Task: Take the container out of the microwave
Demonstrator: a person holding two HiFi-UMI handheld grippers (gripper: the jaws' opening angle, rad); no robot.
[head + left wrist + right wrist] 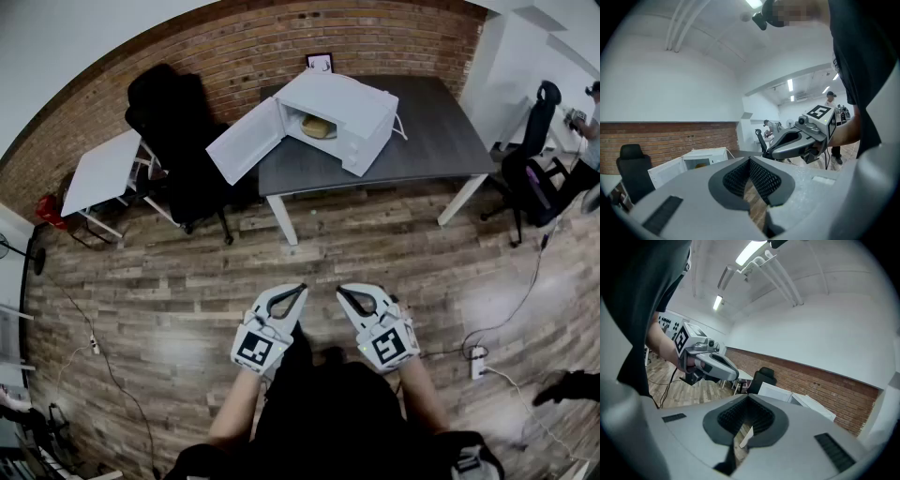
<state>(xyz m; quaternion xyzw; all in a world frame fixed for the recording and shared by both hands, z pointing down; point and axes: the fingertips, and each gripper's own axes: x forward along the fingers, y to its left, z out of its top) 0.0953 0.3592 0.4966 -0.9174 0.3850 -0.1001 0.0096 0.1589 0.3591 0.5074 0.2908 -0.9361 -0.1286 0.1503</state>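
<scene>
Both jaw pairs were clenched on nothing, the left gripper (298, 291) and right gripper (343, 292) side by side above the floor (169, 309), well apart from the table (441, 131). The container (317, 127), perhaps a tan bowl, sat inside the microwave (352, 108), whose door (246, 141) was open.

Even indoor light, heavy fisheye bend.

Strip lights (749, 253) overhead blow out to white glare in the right gripper view, and both gripper views read bright up top. The head view is dimmer and muted: the floor (178, 349) carries soft pale sheen, and the white microwave (337, 112) stands out brightly on the dark table (431, 141), with faint shadow beneath. The brick wall (234, 56) bows into a curve, and every frame darkens to black at its corners. Surfaces nearest the gripper lenses look slightly soft.
</scene>
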